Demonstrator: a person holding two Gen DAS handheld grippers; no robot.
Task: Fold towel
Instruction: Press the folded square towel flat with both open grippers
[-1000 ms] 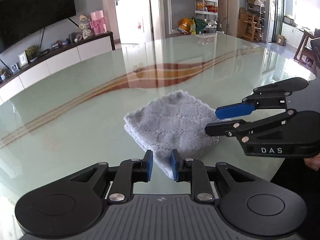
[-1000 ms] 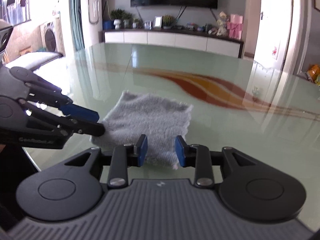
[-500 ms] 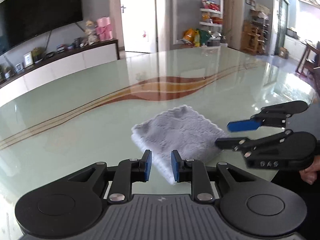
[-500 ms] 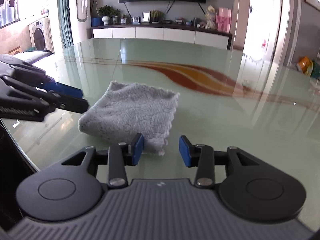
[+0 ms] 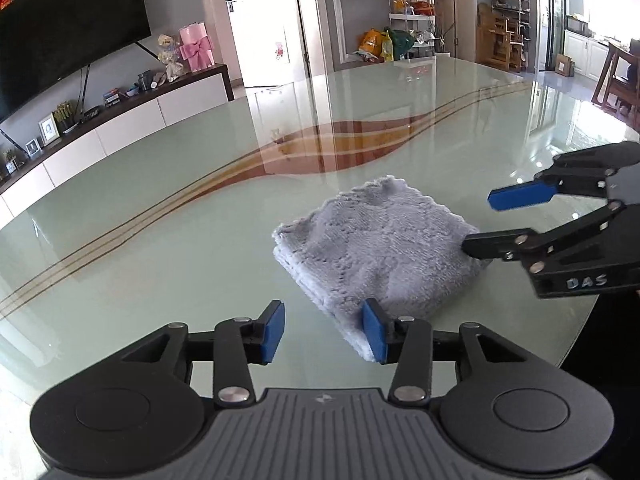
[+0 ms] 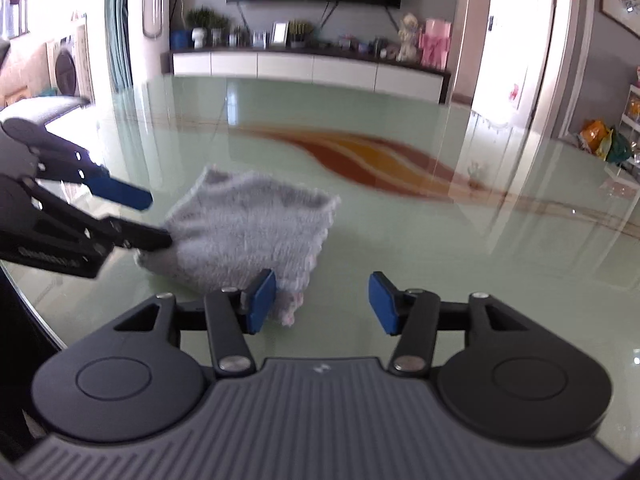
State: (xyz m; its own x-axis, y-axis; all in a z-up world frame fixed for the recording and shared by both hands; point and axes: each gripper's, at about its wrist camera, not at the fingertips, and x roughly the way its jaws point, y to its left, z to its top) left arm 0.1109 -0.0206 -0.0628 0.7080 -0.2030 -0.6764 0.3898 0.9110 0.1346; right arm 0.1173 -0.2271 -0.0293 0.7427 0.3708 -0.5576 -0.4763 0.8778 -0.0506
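A grey fluffy towel [image 5: 380,244] lies folded into a thick square on the green glass table [image 5: 160,248]. My left gripper [image 5: 324,332] hovers at the towel's near corner. Its jaws are opening, and the corner shows beside the right pad without being pressed. In the right wrist view the towel [image 6: 252,228] is blurred. My right gripper [image 6: 323,302] is also opening, with a towel corner by its left pad and no grip on it. Each gripper appears in the other's view: the right gripper [image 5: 484,222] at the towel's right corner, the left gripper [image 6: 156,220] at its left corner.
The table's curved edge [image 5: 580,320] runs close beside the towel, on the side where the person stands. An orange-brown swirl [image 5: 340,144] crosses the glass beyond the towel. A white TV cabinet [image 6: 312,70], a door and shelves stand far behind the table.
Both grippers' jaws have spread wider apart. The towel stays folded and lies in the same spot on the table.
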